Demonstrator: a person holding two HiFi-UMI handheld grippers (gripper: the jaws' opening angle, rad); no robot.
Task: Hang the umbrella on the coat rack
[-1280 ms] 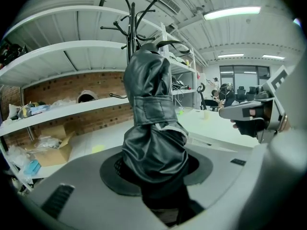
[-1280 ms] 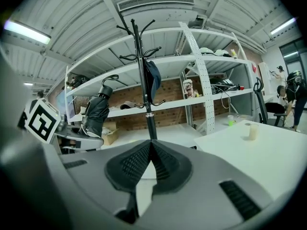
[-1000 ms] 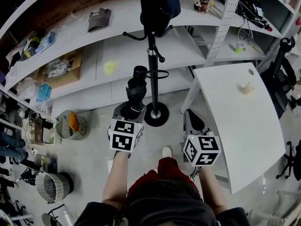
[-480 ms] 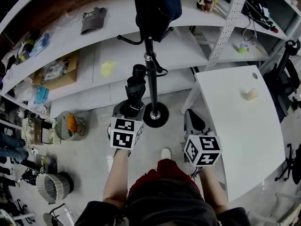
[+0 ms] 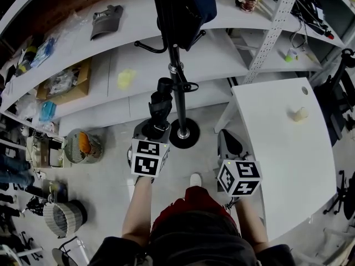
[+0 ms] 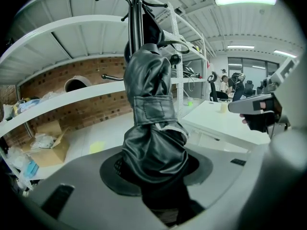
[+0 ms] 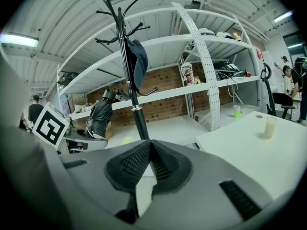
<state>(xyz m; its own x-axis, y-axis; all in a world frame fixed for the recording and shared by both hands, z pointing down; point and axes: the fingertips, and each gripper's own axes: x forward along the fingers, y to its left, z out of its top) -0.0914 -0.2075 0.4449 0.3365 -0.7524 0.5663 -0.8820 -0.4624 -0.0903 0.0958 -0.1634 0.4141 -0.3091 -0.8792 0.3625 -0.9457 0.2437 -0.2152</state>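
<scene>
Umbrella (image 5: pixel 160 105), folded in its black sleeve: clamped upright in left gripper (image 5: pixel 155 127), jaws partway apart around it, just short of coat rack (image 5: pixel 178 90). Right gripper (image 5: pixel 226 140): jaws together, empty, beside bench (image 5: pixel 288 159). Step: approach. Next, likely: lift umbrella's top to a free hook.

The left gripper (image 5: pixel 155 129) grips a folded black fabric umbrella (image 5: pixel 160 101) that points to 12 o'clock. The black metal coat rack (image 5: pixel 176 76) stands just beside it at 3 o'clock. The right gripper (image 5: pixel 228 143) hovers at 4 o'clock, over the edge of the white table (image 5: pixel 285 148).
</scene>
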